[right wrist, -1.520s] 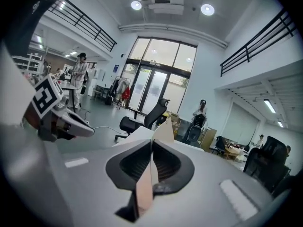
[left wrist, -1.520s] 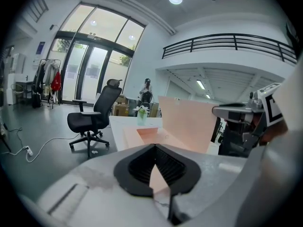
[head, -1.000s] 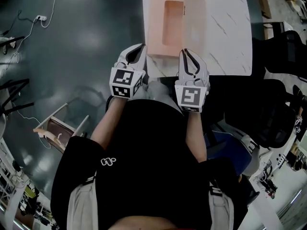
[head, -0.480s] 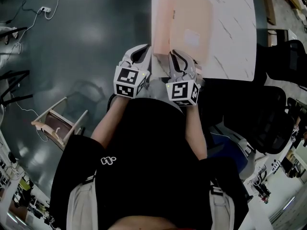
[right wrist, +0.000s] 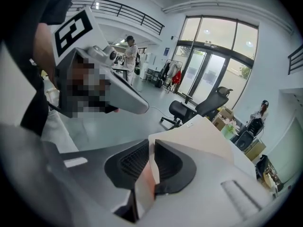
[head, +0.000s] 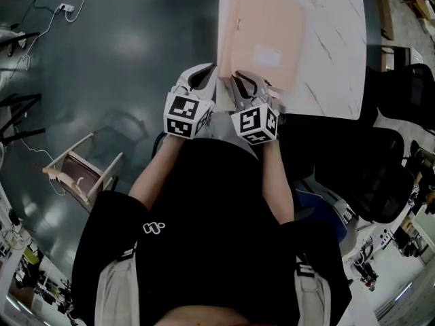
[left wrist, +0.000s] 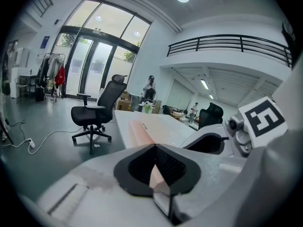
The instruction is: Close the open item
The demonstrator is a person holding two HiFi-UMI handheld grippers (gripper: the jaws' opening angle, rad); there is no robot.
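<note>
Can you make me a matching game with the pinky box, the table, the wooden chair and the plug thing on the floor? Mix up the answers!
Things:
1. peach flat box
2. white marble-look table
3. light wooden chair
4. white power strip

Places or states:
A. holds the box up
B. far corner of the floor, with cables
C. shut, lying flat
D. on the dark floor beside the person

Pairs: 1-C, 2-A, 3-D, 4-B

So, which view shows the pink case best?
The head view: nearly the whole pink case shows from above. The left gripper view shows only one side edge; the right gripper view, only the lid, slantwise.
</note>
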